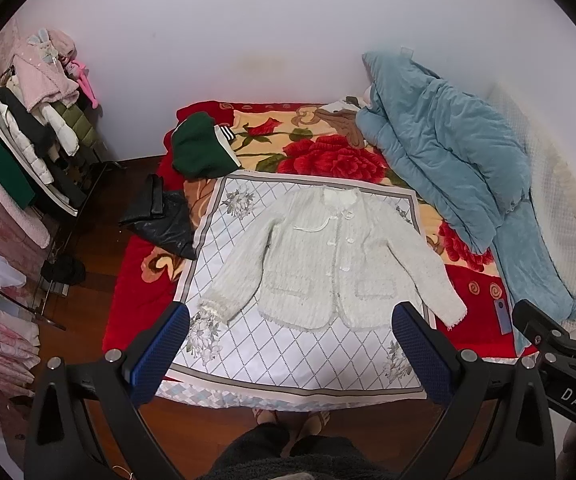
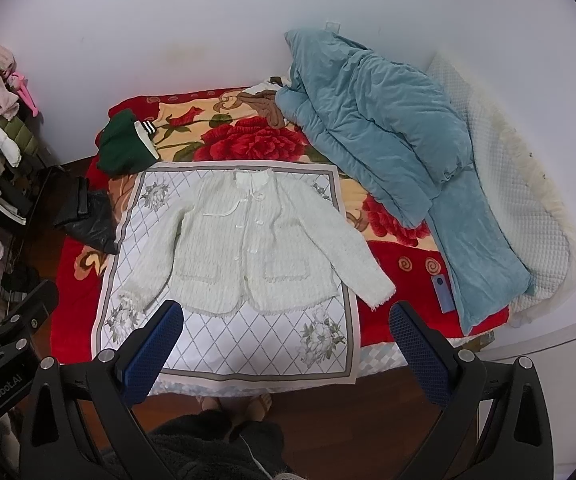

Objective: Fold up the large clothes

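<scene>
The left claw [image 1: 290, 346] hangs wide open and empty, with the white jacket [image 1: 328, 256] at its 12 o'clock, spread flat, sleeves out, on a patterned cloth [image 1: 288, 356] on the bed [image 1: 476, 284]. The right claw [image 2: 285, 342] is equally wide open and empty, the jacket [image 2: 247, 248] at its 11 o'clock. Both claws hover above the bed's near edge, touching nothing. A blue quilt [image 2: 388, 128] hides the bed's far right corner.
</scene>
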The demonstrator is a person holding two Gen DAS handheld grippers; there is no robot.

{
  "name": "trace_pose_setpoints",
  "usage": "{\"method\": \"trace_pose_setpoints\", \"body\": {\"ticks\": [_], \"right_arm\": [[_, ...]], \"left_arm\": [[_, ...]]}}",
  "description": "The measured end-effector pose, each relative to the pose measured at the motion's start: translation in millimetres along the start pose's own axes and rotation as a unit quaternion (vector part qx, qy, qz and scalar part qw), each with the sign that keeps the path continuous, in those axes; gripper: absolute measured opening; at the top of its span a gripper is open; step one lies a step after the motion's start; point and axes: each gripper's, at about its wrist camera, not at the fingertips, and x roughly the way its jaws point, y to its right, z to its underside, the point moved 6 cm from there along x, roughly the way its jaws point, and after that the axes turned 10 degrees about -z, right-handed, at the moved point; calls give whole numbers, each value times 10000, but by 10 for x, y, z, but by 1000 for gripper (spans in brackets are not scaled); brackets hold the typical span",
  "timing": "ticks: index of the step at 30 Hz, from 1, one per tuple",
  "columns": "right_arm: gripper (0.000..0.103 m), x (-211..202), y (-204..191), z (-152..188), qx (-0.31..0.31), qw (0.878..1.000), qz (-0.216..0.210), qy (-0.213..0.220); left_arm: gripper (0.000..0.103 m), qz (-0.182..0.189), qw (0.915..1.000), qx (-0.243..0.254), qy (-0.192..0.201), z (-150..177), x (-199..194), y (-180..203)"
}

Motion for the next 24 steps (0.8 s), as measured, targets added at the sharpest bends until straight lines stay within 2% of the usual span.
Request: {"method": "trace_pose_setpoints", "body": {"ticks": [3, 4, 14, 19, 24], "right_arm": [[103, -6, -1, 1, 7, 10000, -1, 9], [103, -3, -2, 6, 8, 10000, 2, 7], [103, -58, 3, -25, 12, 10000, 3, 21], [103, -48, -3, 5, 11, 10000, 3, 31], [103, -3, -6, 52, 8, 10000, -1, 44]], "left_arm": [[103, -2, 10000, 4, 5, -66, -26, 42], [103, -2, 10000, 0, 1, 44, 23, -32], [103, 27, 10000, -1, 7, -27, -19, 8], [103, 7, 10000, -12, 19, 54, 4, -27], [103, -4, 10000, -6, 50, -30, -72, 44]]}}
